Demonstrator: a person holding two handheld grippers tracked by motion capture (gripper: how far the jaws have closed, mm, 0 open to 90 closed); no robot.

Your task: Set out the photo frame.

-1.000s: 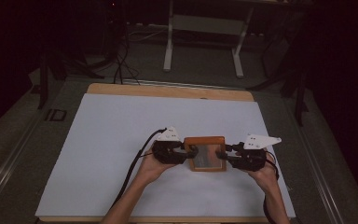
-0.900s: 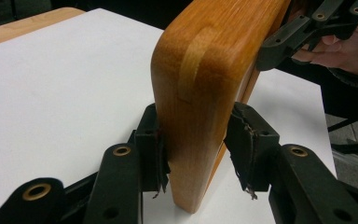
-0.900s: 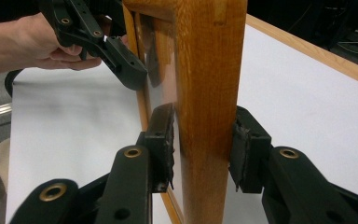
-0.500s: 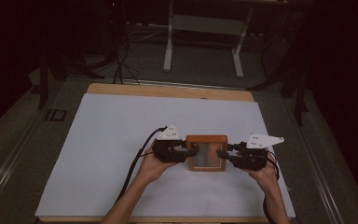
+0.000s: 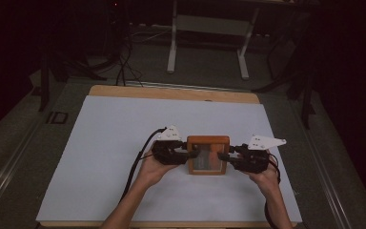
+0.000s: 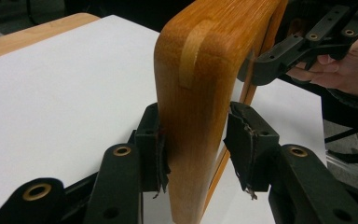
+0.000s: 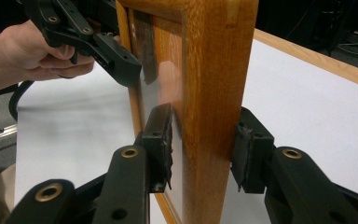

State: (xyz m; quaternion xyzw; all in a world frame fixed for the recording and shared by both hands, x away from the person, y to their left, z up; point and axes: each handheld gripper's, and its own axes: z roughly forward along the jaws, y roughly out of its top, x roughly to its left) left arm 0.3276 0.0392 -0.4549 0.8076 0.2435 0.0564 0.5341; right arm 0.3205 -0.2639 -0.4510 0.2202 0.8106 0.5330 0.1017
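Two grippers on one wooden picture frame [image 5: 208, 155], near-centre of the white table cover [image 5: 100, 143]. Left gripper [image 6: 196, 149] clamps the frame's left rail, one pad touching, other just beside. Right gripper [image 7: 203, 149] clenched on the right rail, both pads against wood.

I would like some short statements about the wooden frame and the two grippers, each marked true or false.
1. The wooden frame is held between both grippers. True.
2. The left gripper has a jaw on each face of the frame's edge. True.
3. The frame lies on a green cloth. False: a white sheet covers the table.
4. The right gripper hangs far from the frame. False: its jaws clasp the frame's side.
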